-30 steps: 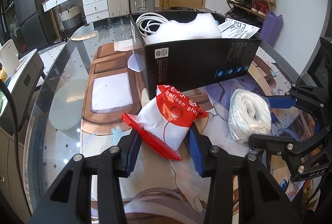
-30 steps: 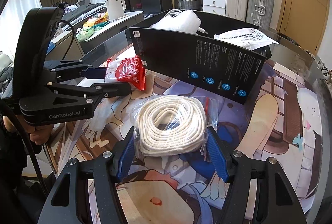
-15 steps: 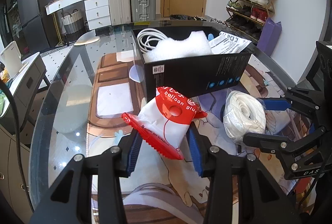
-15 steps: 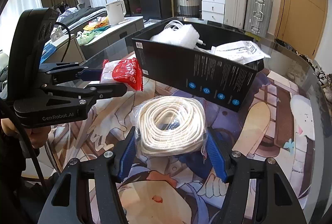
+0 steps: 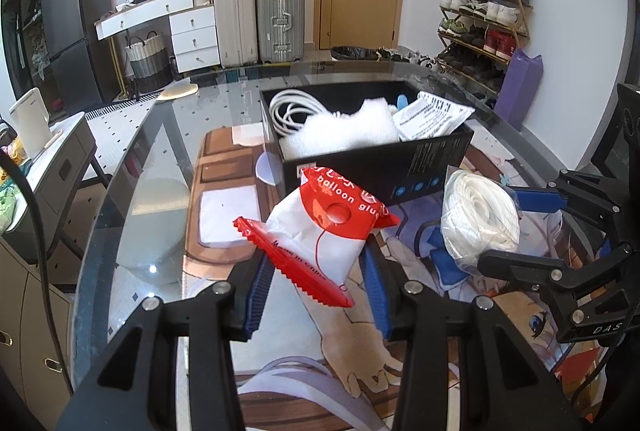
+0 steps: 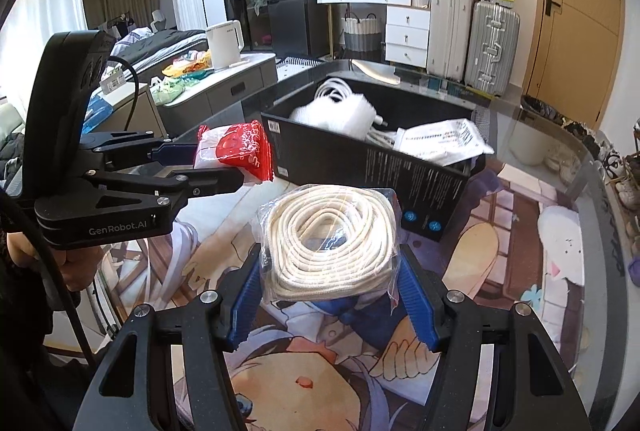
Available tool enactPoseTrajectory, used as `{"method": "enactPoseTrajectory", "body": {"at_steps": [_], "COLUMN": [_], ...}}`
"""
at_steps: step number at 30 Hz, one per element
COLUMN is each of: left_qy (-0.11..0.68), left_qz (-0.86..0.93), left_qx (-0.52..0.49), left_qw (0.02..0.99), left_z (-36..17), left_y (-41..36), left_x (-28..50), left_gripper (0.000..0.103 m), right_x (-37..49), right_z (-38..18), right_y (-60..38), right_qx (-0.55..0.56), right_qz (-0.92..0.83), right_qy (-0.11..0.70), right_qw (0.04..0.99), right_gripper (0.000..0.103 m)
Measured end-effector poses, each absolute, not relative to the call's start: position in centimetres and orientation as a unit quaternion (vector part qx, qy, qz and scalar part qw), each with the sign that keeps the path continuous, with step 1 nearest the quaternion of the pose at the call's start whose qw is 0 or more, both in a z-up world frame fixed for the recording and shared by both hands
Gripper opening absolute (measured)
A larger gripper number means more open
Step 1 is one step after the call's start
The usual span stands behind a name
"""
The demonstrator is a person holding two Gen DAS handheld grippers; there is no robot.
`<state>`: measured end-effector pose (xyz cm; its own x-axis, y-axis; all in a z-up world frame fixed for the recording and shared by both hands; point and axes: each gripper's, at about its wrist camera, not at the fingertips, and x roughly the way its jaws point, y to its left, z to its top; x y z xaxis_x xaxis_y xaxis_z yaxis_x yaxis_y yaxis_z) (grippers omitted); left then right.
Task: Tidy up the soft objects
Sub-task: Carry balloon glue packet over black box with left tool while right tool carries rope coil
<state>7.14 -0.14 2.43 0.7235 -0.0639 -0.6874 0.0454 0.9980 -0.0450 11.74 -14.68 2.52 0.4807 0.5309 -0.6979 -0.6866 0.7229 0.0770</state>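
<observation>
My left gripper (image 5: 316, 291) is shut on a red and white balloon glue packet (image 5: 320, 231) and holds it above the table, in front of the black box (image 5: 376, 167). My right gripper (image 6: 328, 295) is shut on a bagged coil of white rope (image 6: 328, 239), also lifted, just short of the box's near wall (image 6: 372, 171). The box holds a white cable (image 5: 288, 109), white foam (image 5: 340, 135) and a printed white pouch (image 5: 432, 117). The rope bag shows in the left wrist view (image 5: 478, 223), and the packet in the right wrist view (image 6: 232, 151).
The glass table (image 5: 132, 199) carries an anime-print mat (image 6: 500, 271). A grey side cabinet (image 6: 216, 91) with a white kettle (image 6: 224, 43) stands to the left. Suitcases (image 5: 280, 19), a door and a shoe rack (image 5: 480, 27) line the far walls.
Both grippers have risen with their loads: the packet and the rope bag now sit higher relative to the box, whose open top shows more.
</observation>
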Motion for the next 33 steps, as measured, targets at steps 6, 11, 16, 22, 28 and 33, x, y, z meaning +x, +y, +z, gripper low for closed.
{"method": "enactPoseTrajectory", "body": {"at_steps": [6,11,16,22,28,33], "left_qy": [0.358,0.35,0.344,0.334,0.327,0.321], "left_qz": [-0.026,-0.024,-0.026,-0.029,-0.028,-0.028], "left_qx": [-0.011,-0.009,-0.009,-0.006,-0.005,-0.003], "left_qw": [0.933,0.936,0.939,0.942,0.945,0.947], "left_z": [3.5,4.2,4.7,5.6,6.4,6.8], "left_y": [-0.1,-0.1,-0.1,-0.1,0.1,0.2], "left_x": [7.4,7.8,8.2,9.0,9.9,10.5], "left_gripper": [0.042,0.042,0.042,0.042,0.042,0.042], "right_x": [11.5,11.2,11.4,12.0,12.7,13.8], "right_z": [3.9,4.9,6.0,7.3,8.5,9.1], "right_y": [-15.1,-15.4,-15.8,-16.2,-16.1,-16.0], "right_qx": [-0.097,-0.096,-0.095,-0.093,-0.095,-0.093], "right_qz": [0.356,0.351,0.343,0.335,0.329,0.323], "right_qy": [0.344,0.332,0.32,0.309,0.3,0.297], "right_qw": [0.863,0.87,0.878,0.885,0.89,0.894], "right_gripper": [0.064,0.064,0.064,0.064,0.064,0.064]}}
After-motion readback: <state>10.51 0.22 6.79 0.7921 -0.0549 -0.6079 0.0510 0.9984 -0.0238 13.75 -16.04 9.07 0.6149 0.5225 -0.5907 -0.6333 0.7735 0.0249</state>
